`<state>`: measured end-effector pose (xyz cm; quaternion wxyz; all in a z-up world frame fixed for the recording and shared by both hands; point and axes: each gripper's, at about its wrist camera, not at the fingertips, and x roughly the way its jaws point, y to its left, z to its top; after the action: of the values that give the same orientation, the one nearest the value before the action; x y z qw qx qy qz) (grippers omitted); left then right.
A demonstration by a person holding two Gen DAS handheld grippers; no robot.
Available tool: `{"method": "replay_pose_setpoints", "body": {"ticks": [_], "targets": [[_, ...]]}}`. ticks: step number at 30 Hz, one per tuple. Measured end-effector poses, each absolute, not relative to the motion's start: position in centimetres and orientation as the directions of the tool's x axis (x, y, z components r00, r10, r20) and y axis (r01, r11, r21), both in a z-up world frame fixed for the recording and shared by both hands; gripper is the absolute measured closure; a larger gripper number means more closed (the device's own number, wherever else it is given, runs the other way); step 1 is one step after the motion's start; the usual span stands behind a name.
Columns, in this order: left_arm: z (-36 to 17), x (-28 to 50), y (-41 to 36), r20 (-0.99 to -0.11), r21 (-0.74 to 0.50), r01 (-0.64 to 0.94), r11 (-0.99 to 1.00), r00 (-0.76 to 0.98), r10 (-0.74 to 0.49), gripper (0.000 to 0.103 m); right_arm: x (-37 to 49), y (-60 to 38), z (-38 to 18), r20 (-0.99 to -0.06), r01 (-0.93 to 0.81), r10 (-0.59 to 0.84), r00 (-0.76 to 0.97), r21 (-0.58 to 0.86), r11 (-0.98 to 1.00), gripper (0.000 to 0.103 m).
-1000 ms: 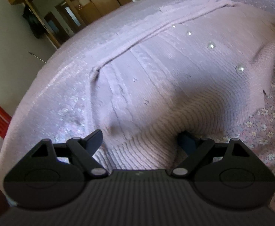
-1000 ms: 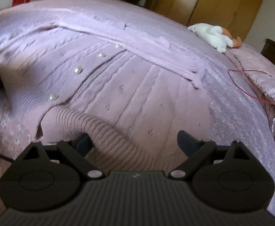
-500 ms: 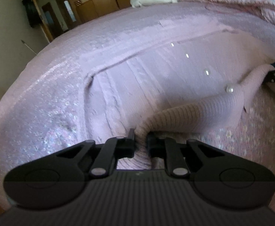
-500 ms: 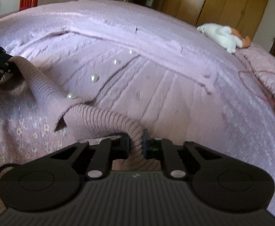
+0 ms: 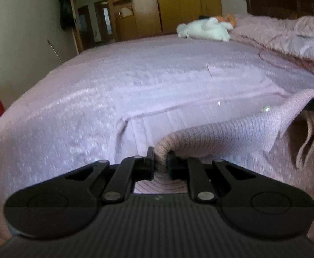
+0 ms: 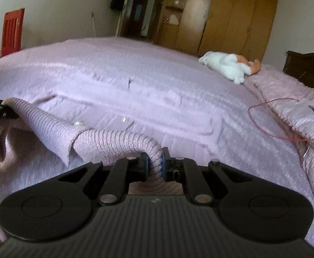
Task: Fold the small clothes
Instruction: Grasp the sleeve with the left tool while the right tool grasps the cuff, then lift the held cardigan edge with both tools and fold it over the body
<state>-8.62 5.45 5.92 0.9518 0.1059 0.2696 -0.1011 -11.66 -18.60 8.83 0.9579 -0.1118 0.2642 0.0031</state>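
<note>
Left gripper (image 5: 160, 161): clamped on ribbed hem, 6 o'clock.
Right gripper (image 6: 154, 163): pinching same hem.
Cardigan (image 5: 232, 133): on bed (image 5: 70, 107), hem lifted.
Plush toy (image 6: 225, 66): 2 o'clock.

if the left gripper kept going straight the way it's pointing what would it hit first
The left gripper is shut on the cardigan's ribbed hem, so that bunched knit lies directly ahead. Beyond it, probably the rest of the cardigan on the bed, though depth is unclear.

Left gripper (image 5: 160, 161) and right gripper (image 6: 154, 161) (both raised) have jaws clamped.
</note>
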Motion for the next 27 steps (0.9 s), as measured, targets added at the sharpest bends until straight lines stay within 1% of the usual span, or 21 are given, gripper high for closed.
{"method": "replay_pose_setpoints", "body": {"ticks": [4,8,11,19,23,27], "targets": [[7.3,-7.6,5.0,-0.49,0.165,0.232,0.958,0.863,-0.125,0.09,-10.6,-18.8,9.7,-0.464,-0.033,-0.061,0.884,-0.191,0.981,0.091],[8.2,-6.0,4.8,-0.49,0.136,0.207,0.969,0.864,-0.116,0.09,-9.4,-19.2,10.2,-0.438,-0.013,-0.058,0.897,-0.156,0.988,0.092],[9.1,-4.9,4.6,-0.473,0.122,0.2,0.972,0.873,-0.12,0.09,-8.2,-19.6,10.9,-0.422,-0.009,-0.051,0.905,-0.139,0.99,0.092],[12.8,0.5,3.2,-0.413,0.116,0.182,0.976,0.903,-0.119,0.09,-2.0,-21.4,13.8,-0.385,0.004,-0.05,0.922,-0.118,0.993,0.092],[13.7,4.7,2.2,-0.41,0.118,0.167,0.979,0.906,-0.105,0.09,2.1,-21.8,14.6,-0.372,0.012,-0.061,0.926,-0.132,0.991,0.092],[12.8,8.7,1.1,-0.428,0.136,0.153,0.979,0.9,-0.081,0.09,6.3,-21.8,13.9,-0.381,0.015,-0.077,0.921,-0.162,0.987,0.092]]}}
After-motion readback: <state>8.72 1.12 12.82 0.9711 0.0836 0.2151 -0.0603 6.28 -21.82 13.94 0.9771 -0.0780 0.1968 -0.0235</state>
